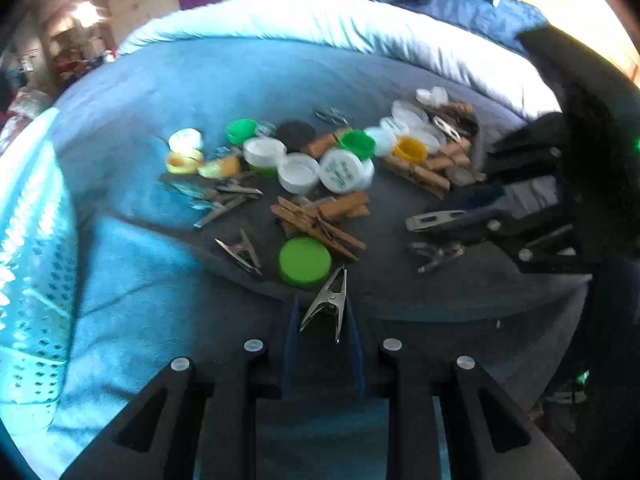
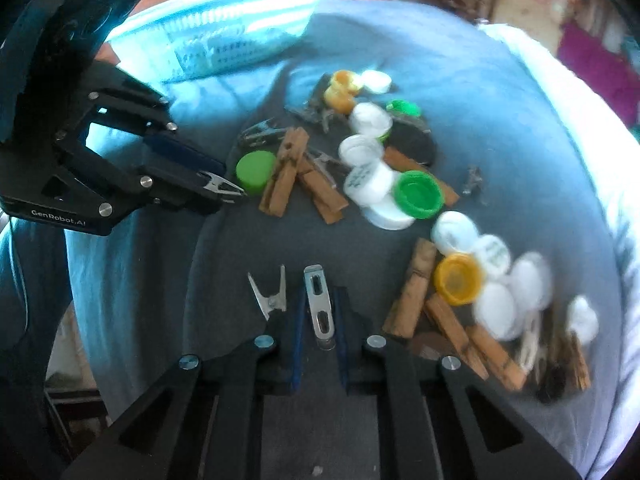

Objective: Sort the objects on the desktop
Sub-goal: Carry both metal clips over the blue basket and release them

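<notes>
Beside the basket (image 2: 224, 46), bare blanket (image 2: 460, 80)

pile: bottle caps (image 1: 340, 170) and wooden pegs (image 1: 320, 220) mixed mid-cloth (image 1: 160, 92) | metal clips (image 1: 240, 252) at pile's near edge | basket (image 1: 28, 240) left of cloth | one clip (image 1: 326, 306) between left gripper (image 1: 324, 320) fingers | flat clip (image 2: 319, 304) between right gripper (image 2: 319, 320) fingers
</notes>
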The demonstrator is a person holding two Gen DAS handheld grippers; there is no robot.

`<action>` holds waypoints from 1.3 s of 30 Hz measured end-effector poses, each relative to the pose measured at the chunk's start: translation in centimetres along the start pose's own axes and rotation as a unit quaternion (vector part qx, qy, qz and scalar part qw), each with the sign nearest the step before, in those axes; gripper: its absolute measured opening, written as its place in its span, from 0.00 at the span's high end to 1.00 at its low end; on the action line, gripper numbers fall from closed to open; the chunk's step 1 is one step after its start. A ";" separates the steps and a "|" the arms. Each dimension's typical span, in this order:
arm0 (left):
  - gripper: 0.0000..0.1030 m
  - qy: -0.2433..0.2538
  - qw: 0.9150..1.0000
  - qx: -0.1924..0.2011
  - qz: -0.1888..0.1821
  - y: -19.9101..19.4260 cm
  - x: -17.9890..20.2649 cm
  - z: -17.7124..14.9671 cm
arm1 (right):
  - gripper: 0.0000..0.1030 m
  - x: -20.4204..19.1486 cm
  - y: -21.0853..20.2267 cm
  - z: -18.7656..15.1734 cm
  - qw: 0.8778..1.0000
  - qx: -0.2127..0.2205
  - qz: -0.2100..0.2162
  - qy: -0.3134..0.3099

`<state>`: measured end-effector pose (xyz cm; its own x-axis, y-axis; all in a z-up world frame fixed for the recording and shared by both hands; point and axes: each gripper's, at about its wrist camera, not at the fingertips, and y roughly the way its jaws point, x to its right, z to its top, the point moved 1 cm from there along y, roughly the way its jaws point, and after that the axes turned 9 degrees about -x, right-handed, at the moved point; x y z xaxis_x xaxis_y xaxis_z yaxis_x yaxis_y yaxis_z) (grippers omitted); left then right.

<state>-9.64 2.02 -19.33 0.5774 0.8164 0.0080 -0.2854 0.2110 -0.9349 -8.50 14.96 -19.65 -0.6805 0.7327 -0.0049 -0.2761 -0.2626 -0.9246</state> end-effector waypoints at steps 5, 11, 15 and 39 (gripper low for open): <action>0.77 -0.053 0.995 0.059 0.063 -4.2 -1.4 0.7 | 0.88 1.3 -4.6 0.1 0.990 0.069 -0.051 0.108; 0.77 -0.116 0.979 0.105 0.129 -9.5 -4.6 1.3 | 0.88 3.6 -8.4 2.1 0.966 0.125 -0.081 0.213; 0.77 -0.140 0.970 0.129 0.152 -12.1 -6.3 1.3 | 0.88 3.4 -9.7 4.6 0.961 0.137 -0.100 0.218; 0.77 -0.228 0.940 0.179 0.179 -17.8 -14.2 -2.0 | 0.88 -4.9 -12.5 18.2 0.968 0.177 -0.122 0.127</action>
<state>-11.29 -14.41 -3.54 0.0305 0.9979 -0.0572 -0.6857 -0.0207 -0.7276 -14.07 3.24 -1.11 -0.3894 0.9190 0.0622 -0.6533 -0.2280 -0.7220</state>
